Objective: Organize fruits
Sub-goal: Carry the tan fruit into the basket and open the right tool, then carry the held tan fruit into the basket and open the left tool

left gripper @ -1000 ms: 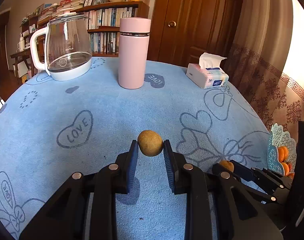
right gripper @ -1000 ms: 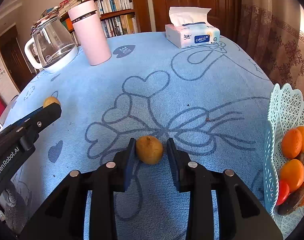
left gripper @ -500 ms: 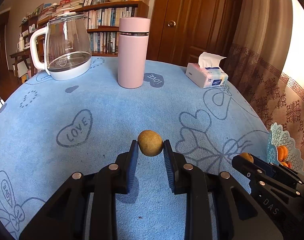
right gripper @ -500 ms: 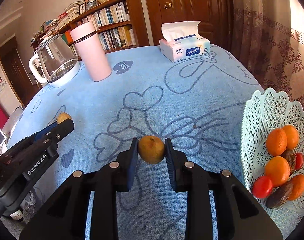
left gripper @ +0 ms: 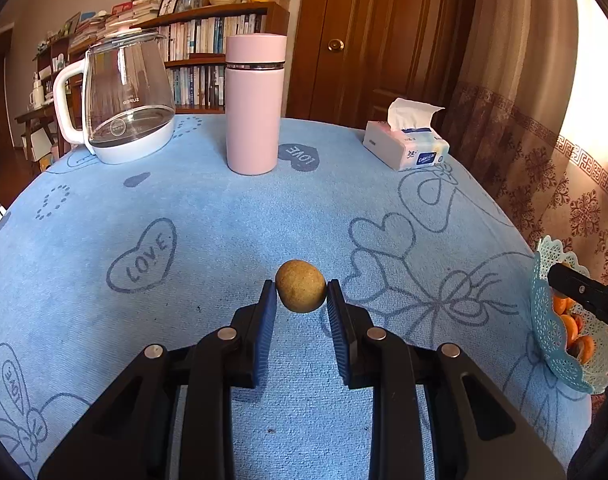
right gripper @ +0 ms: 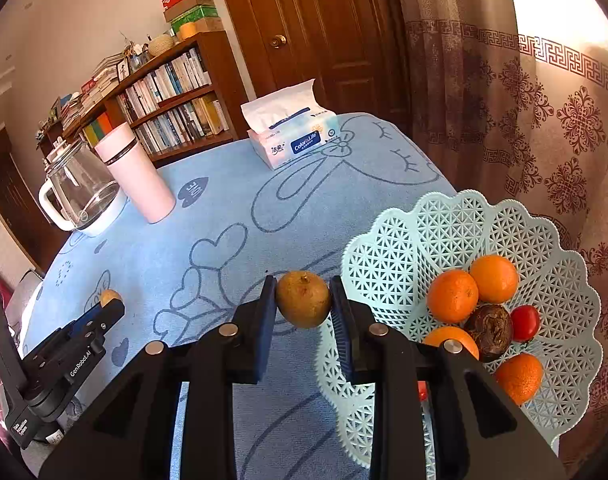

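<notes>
My left gripper [left gripper: 300, 290] is shut on a small round tan fruit [left gripper: 300, 286], held a little above the blue tablecloth [left gripper: 207, 216]. In the right wrist view my right gripper [right gripper: 302, 300] is shut on a brownish-yellow fruit [right gripper: 302, 299] with a dark stem end, lifted by the left rim of the pale green lattice fruit basket [right gripper: 388, 248]. Oranges [right gripper: 452, 295], a dark brown fruit [right gripper: 488, 326] and a small red fruit [right gripper: 524, 322] lie in the basket. The left gripper [right gripper: 107, 301] and its fruit also show at the left of that view.
At the back of the table stand a glass kettle [left gripper: 121, 108], a pink flask [left gripper: 255, 104] and a tissue box [left gripper: 406, 148]. The basket [left gripper: 544, 320] sits at the table's right edge, near the curtain [right gripper: 544, 120]. A bookshelf and a wooden door are behind.
My right gripper has risen and swung right with its fruit, from over the cloth's middle to the basket's left rim, rolling as it went. The left gripper and its fruit have stayed put.
</notes>
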Tool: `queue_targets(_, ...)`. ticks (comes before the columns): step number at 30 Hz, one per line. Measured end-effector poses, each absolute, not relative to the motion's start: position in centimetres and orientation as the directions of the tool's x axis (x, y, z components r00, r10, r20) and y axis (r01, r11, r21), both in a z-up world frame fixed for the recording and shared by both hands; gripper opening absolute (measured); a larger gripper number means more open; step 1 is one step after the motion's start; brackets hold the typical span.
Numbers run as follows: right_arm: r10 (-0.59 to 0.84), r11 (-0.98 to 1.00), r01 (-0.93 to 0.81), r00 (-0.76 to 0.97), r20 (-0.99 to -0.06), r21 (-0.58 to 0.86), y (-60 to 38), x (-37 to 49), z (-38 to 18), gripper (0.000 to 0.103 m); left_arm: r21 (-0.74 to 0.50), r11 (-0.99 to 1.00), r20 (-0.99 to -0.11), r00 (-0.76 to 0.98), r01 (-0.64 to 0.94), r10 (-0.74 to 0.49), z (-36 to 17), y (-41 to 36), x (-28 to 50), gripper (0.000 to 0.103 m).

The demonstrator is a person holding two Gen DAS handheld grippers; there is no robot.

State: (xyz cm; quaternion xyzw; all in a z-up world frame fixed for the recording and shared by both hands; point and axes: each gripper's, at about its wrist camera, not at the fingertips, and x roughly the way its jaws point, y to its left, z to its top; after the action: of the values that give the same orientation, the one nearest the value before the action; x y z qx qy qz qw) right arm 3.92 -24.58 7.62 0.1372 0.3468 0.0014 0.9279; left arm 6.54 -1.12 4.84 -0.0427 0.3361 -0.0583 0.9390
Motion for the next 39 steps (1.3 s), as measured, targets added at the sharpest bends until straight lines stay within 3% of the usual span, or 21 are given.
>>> queue_targets(11, 0.064, 0.928, 0.200, 0.744, -0.665, 0.313, -28.7, 3.4, 6.1, 0.027, -0.107, 0.989, -0.627, 0.765, 0.101, -0.146, 4.7, -1.6, 6.3, 0.026)
queue_targets(12, 0.064, 0.926, 0.205, 0.742, -0.667, 0.316, -28.8, 3.4, 6.1, 0.028, -0.106, 0.989, -0.627, 0.765, 0.103, -0.146, 4.7, -1.6, 6.3, 0.026)
queue_targets(15, 0.070, 0.912, 0.220, 0.747, -0.661, 0.345, -29.4, 3.2, 6.0, 0.047, -0.104, 0.989, -0.626, 0.766, 0.105, -0.148, 4.7, -1.7, 6.2, 0.026)
queue_targets(26, -0.069, 0.905, 0.299, 0.805, -0.589, 0.302, -31.6, -1.9, 7.0, 0.048, -0.097, 0.982, -0.598, 0.779, 0.164, -0.190, 5.0, -3.3, 5.2, 0.026)
queue_targets(39, -0.237, 0.861, 0.433, 0.806, -0.542, 0.267, -35.0, -8.2, 6.0, 0.059, -0.183, 0.921, -0.618, 0.689, 0.343, -0.379, 5.8, -7.7, 3.1, 0.026)
